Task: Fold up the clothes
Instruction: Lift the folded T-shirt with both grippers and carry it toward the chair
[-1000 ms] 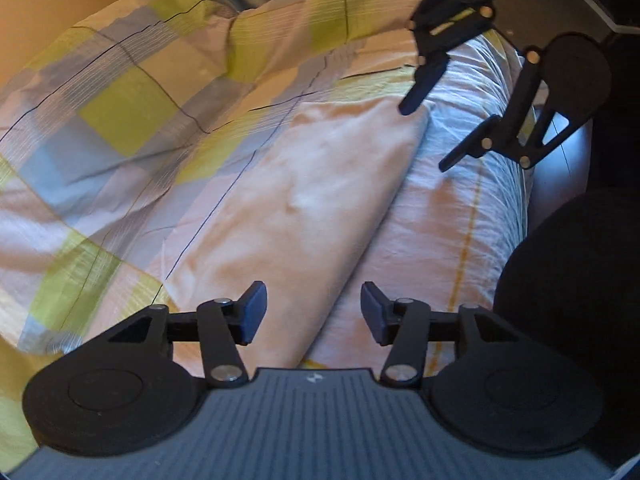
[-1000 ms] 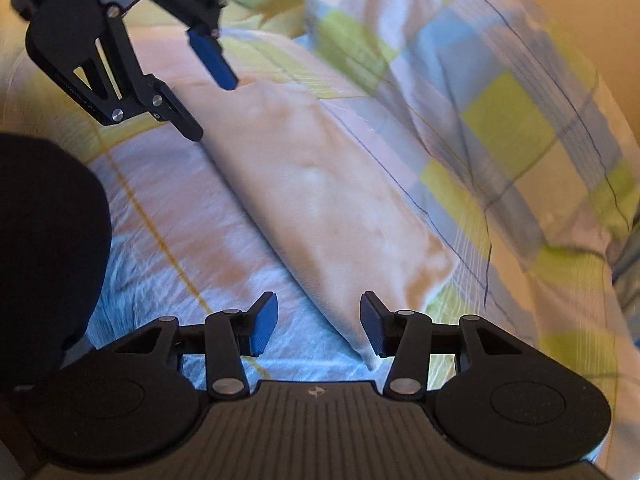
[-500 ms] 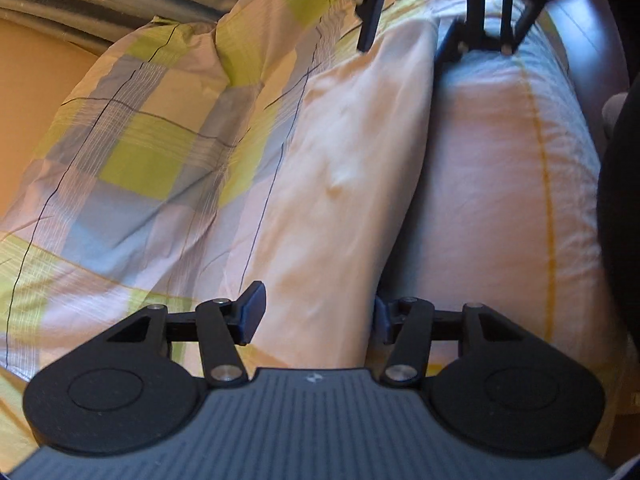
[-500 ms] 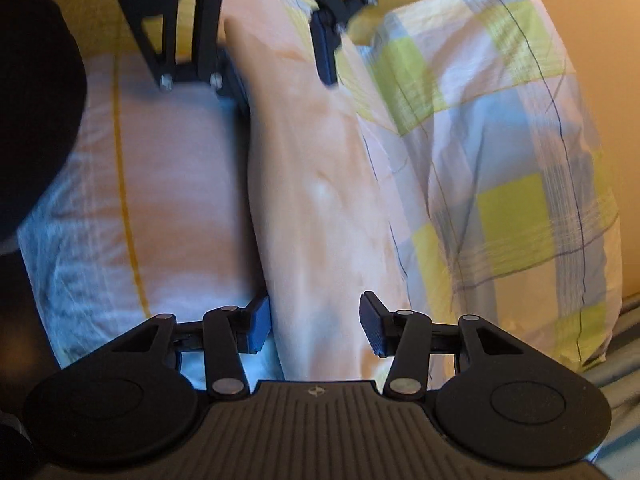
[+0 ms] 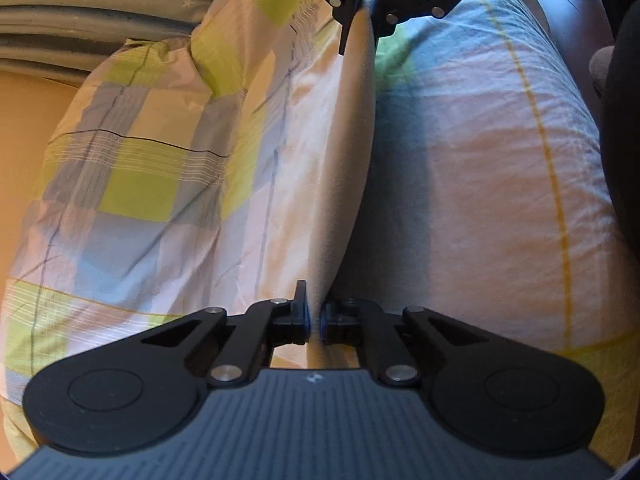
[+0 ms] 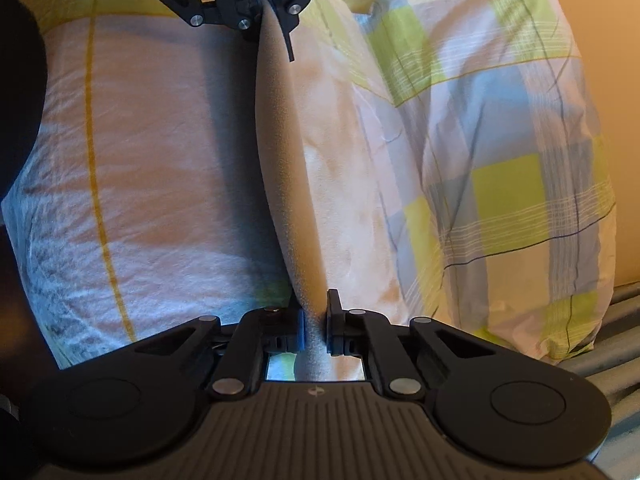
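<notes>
A pale cream folded cloth (image 5: 352,152) lies on the bed and is lifted along one long edge, which runs between my two grippers. My left gripper (image 5: 315,320) is shut on one end of that edge. My right gripper (image 6: 314,322) is shut on the other end of the cloth (image 6: 276,160). Each gripper shows at the top of the other's view: the right gripper (image 5: 366,4) in the left wrist view, the left gripper (image 6: 266,4) in the right wrist view.
The bed has a white sheet with a yellow stripe (image 5: 500,160) under the cloth. A checked yellow, blue and white pillow (image 5: 132,184) lies beside the cloth, also in the right wrist view (image 6: 500,160). A dark shape (image 5: 624,120) stands at the bed's edge.
Both grippers came down to the ends of the cloth's edge and closed on it. The edge now stands raised off the sheet between them.
</notes>
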Demonstrator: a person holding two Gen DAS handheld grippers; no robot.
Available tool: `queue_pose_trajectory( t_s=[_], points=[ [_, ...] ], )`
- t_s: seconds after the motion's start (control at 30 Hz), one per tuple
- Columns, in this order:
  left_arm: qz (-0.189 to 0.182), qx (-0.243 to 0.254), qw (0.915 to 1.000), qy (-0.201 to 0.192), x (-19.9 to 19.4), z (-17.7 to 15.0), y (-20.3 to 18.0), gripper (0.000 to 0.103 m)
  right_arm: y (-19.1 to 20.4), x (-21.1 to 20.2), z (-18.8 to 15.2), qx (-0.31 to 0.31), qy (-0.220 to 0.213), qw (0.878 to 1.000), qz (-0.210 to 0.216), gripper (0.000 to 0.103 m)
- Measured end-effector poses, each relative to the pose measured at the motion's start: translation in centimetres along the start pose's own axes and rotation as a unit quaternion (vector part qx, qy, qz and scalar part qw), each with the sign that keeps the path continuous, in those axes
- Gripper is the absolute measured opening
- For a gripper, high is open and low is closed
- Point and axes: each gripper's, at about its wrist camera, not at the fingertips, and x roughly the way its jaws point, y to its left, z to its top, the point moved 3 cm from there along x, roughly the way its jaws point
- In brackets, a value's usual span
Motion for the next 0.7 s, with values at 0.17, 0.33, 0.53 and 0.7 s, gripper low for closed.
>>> queue_pose_trajectory(
  t_s=[0.17, 0.33, 0.53, 0.7],
  points=[
    [0.041, 0.005, 0.9981, -0.045, -3.2, 2.5, 3.8, 0.004, -3.2, -4.2, -0.1, 0.034, 0.000, 0.999, -0.033, 0.006],
    [0.062, 0.018, 0.9906, -0.121, -7.2, 7.3, 6.1, 0.004, -6.1, -10.3, -1.9, 0.068, 0.031, 0.994, -0.075, 0.006],
    [0.053, 0.043, 0.9677, -0.243, -12.9, 15.1, 5.4, 0.004, -6.6, -20.5, -6.6, 0.116, 0.116, 0.978, -0.132, 0.006],
    [0.017, 0.070, 0.9313, -0.357, -18.7, 22.6, 3.2, 0.004, -4.7, -30.8, -11.3, 0.162, 0.206, 0.948, -0.181, 0.006]
  ],
)
